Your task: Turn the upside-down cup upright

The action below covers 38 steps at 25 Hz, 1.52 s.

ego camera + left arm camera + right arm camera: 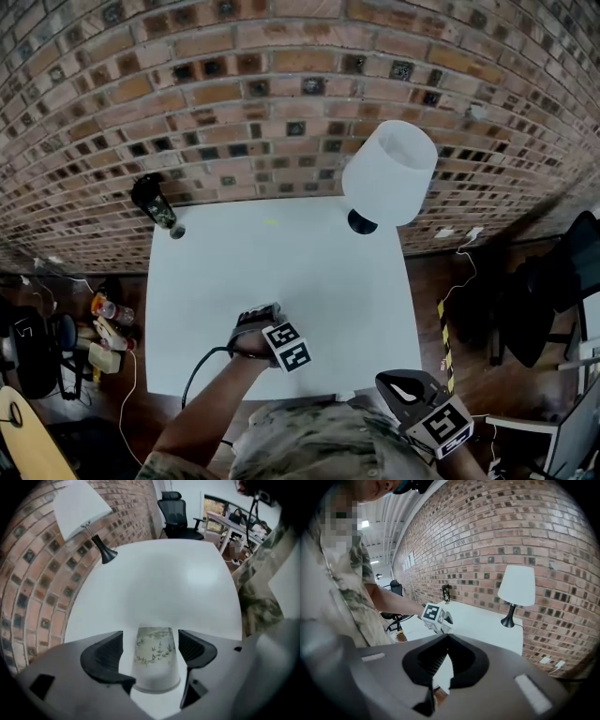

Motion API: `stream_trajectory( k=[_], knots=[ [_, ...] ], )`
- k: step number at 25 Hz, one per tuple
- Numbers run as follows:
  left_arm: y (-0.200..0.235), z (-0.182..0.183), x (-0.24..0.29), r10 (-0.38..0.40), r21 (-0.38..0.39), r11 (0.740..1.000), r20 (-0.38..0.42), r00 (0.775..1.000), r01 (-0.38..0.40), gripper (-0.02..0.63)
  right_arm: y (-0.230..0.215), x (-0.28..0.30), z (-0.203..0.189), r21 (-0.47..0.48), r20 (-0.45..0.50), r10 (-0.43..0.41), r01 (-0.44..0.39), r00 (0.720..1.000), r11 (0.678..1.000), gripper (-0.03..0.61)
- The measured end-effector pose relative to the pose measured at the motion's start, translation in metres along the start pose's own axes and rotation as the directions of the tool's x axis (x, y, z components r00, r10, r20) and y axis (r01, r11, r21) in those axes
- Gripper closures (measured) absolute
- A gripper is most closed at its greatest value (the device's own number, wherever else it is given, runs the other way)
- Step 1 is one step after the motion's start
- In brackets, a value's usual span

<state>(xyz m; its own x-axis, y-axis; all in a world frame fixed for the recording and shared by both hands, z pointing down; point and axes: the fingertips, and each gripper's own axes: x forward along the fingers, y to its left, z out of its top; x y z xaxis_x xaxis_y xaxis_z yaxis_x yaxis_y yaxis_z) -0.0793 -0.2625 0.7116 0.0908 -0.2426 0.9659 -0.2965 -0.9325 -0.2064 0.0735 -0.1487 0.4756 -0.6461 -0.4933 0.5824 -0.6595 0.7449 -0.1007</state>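
A white paper cup (154, 656) with a green leaf print stands upside down on the white table (319, 272), wide rim down, near the front edge. My left gripper (255, 321) is open, with one jaw on each side of the cup; a strip of table shows between the left jaw and the cup wall. In the head view the gripper hides the cup. My right gripper (405, 384) is shut on nothing and hangs off the table's front right corner. In the right gripper view the left gripper's marker cube (436, 616) shows over the table.
A white-shaded lamp (389, 173) on a black foot stands at the table's far right corner. A dark bottle (155, 202) stands at the far left corner. A brick wall runs behind the table. A black cable (192, 375) hangs off the front edge.
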Motion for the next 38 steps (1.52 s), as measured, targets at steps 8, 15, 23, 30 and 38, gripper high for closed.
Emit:
stream_trajectory(
  k=[8,15,23,30,38],
  knots=[
    [0.001,0.0,0.018,-0.007,-0.014,1.0,-0.072,0.997,0.006,0.313,-0.021,-0.025,-0.021,0.026,-0.038,-0.035,0.036,0.999,0.999,0.576],
    [0.016,0.011,-0.003,0.04,-0.176,0.984,0.166,0.985,-0.011,0.321,-0.023,-0.024,-0.017,0.016,-0.04,-0.018,0.019,0.999,1.0,0.577],
    [0.033,0.013,-0.026,0.137,-0.396,0.916,0.46,0.877,0.064,0.321,-0.008,-0.005,-0.012,-0.03,-0.056,0.015,-0.017,0.998,0.999,0.577],
    [0.052,-0.003,-0.034,0.272,-0.507,0.857,0.599,0.753,0.094,0.321,0.01,0.013,-0.005,-0.046,-0.111,0.034,-0.039,0.993,0.998,0.577],
    [0.054,-0.023,-0.052,0.357,-0.544,0.829,0.692,0.627,0.128,0.319,0.027,0.027,0.005,-0.065,-0.175,0.019,-0.031,0.984,0.997,0.577]
  ],
)
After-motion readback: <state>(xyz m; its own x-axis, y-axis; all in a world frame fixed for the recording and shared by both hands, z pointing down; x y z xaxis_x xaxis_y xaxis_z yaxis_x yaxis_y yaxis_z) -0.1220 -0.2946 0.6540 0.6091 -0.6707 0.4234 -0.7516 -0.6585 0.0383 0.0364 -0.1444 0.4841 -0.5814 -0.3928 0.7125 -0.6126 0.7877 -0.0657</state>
